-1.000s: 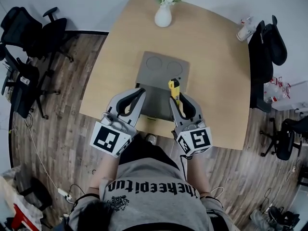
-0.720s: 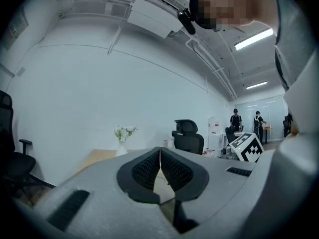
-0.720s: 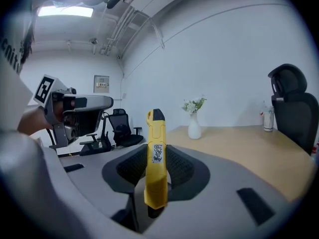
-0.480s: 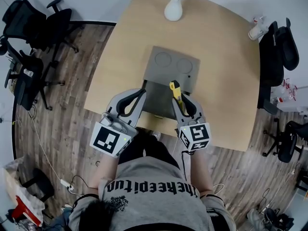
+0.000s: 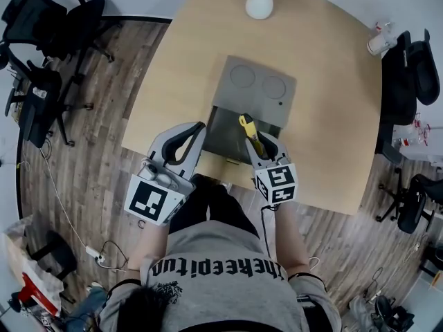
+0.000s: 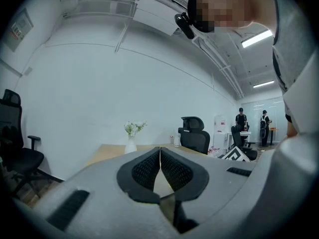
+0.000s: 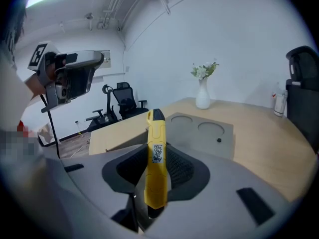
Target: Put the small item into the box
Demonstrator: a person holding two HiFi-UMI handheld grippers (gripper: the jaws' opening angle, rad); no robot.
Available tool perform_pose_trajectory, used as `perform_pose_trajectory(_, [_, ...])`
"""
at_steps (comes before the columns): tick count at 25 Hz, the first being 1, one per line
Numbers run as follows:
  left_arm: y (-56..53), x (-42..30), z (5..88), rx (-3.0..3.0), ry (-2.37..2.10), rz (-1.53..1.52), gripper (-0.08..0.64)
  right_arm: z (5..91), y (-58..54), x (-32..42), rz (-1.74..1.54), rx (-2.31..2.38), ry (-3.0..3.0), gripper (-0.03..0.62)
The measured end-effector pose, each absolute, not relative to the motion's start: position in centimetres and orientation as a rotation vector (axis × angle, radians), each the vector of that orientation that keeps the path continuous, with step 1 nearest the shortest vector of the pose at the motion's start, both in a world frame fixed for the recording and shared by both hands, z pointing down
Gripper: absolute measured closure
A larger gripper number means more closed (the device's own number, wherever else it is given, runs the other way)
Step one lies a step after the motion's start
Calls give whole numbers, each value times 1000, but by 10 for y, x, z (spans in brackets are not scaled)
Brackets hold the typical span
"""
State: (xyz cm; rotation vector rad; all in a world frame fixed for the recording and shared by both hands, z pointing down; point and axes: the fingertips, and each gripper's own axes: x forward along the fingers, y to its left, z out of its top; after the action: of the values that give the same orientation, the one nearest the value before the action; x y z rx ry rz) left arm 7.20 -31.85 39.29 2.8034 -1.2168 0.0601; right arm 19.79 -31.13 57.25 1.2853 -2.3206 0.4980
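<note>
My right gripper (image 5: pixel 257 145) is shut on a slim yellow tool with a black tip (image 5: pixel 248 129), which sticks out past its jaws over the open grey box (image 5: pixel 225 133). In the right gripper view the yellow tool (image 7: pixel 156 158) stands between the pads, pointing at the box's raised lid (image 7: pixel 209 133) with two round recesses. My left gripper (image 5: pixel 197 128) hovers at the box's near left corner, its jaws together on nothing. The left gripper (image 6: pixel 159 156) looks level across the table.
The wooden table (image 5: pixel 325 109) carries a white vase of flowers (image 5: pixel 260 1) at its far edge and a bottle (image 5: pixel 379 43) at the right. Black office chairs (image 5: pixel 41 40) stand left and right on the wood floor. People stand far off in the left gripper view.
My right gripper has sunk toward the open box with the yellow tool and tilted further down. The left gripper has drifted a little lower and back.
</note>
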Motion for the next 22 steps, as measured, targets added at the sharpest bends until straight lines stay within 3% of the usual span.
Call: perform_pose_trajectory(22, [-319, 50, 399, 2741, -1310, 44, 543, 636, -307, 186, 518, 1020, -2059, 474])
